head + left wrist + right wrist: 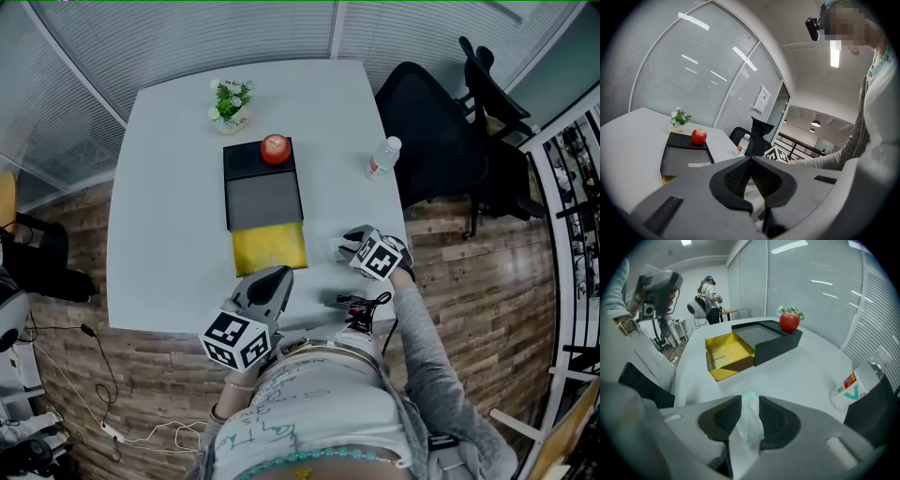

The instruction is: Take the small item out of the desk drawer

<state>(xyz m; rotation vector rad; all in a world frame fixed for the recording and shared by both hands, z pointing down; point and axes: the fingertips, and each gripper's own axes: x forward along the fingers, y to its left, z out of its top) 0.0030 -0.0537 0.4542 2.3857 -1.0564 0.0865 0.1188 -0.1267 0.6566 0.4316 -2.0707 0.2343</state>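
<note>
White counter [169,187], wood floor [459,272] all round; right claw [749,401] spread wide, clear packet [750,425] loose between its jaws, three o'clock of the yellow drawer [269,247]; left claw [751,159] pinched together, empty

Light is cool, flat and rather dim, with muted colour. In the head view the table [169,187] is the brightest area, and shadows on it are faint and soft-edged. In the left gripper view a ceiling lamp [835,53] blows out white, and bright streaks reflect off the blinds [661,84]. Both gripper views are fisheye: lines bow, corners fall black, and the nearest foreground is soft.
</note>
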